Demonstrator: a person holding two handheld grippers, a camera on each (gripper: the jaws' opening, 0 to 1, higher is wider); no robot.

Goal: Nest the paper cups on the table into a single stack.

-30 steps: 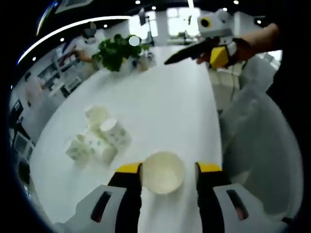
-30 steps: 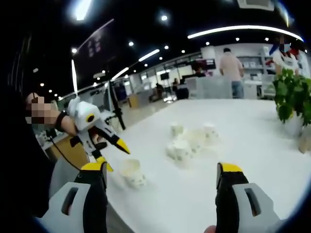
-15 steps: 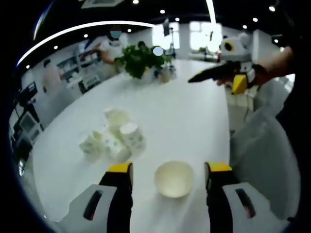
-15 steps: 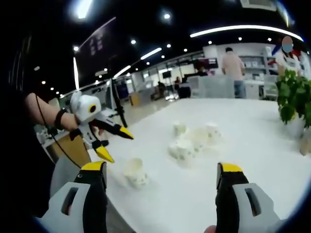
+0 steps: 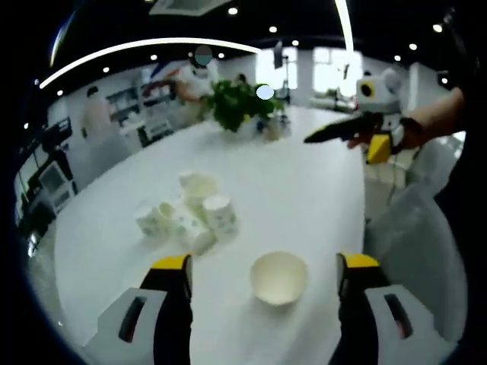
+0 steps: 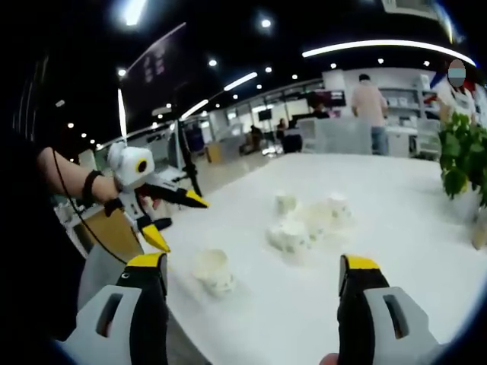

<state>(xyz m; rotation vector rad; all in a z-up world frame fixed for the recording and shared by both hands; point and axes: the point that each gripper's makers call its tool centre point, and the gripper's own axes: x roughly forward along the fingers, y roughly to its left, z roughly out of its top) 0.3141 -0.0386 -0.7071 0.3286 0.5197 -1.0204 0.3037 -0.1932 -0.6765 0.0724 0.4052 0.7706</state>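
In the left gripper view, the left gripper point(image 5: 265, 266) stood with its yellow-tipped jaws spread wide, clear of the single upright white paper cup point(image 5: 279, 277) on the white round table point(image 5: 304, 190). The cluster of green-patterned paper cups point(image 5: 190, 217) lay beyond that cup.

In the right gripper view, the right gripper point(image 6: 253, 275) also gaped, well short of the single cup point(image 6: 213, 271).

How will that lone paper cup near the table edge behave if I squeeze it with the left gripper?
The lone cup looks thin-walled and empty, so it is probably very light and may skid on the glossy white table if nudged. It stands upright, mouth open; a firm squeeze by the left gripper would likely dent its rim.
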